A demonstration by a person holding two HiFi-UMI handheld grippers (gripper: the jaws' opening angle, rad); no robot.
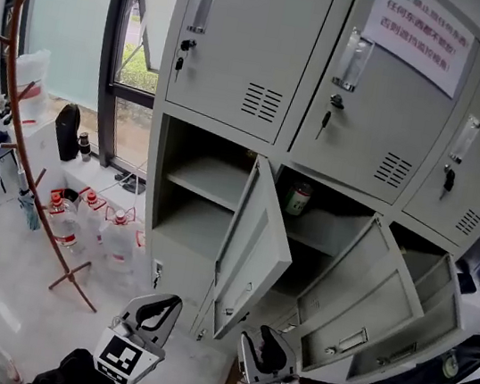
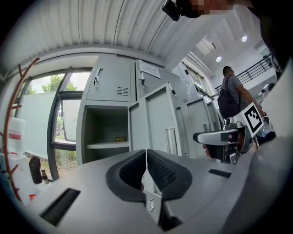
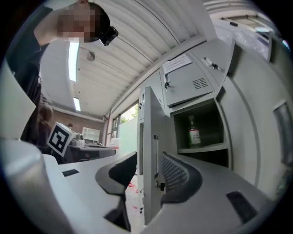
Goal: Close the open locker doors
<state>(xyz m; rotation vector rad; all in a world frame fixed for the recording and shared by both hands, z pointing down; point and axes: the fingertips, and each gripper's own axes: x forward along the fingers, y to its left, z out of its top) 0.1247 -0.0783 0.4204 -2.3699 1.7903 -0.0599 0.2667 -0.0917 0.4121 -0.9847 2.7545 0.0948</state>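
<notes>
Easily snagged: right gripper (image 3: 148, 161), jaws apart astride locker door (image 3: 149, 107) edge; left gripper (image 2: 146, 154), jaws closed, empty; could slip off mid-swing.

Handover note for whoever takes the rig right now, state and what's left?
Left gripper: shut, empty, facing the lockers.
Right gripper: jaws apart, the edge of the left lower door stands between them, not clamped.
Lockers: upper doors closed. The left lower door, middle lower door and right lower door all stand open. A bottle sits in the middle compartment.
Done: no lower door closed yet.
Left: swing all three shut.
</notes>
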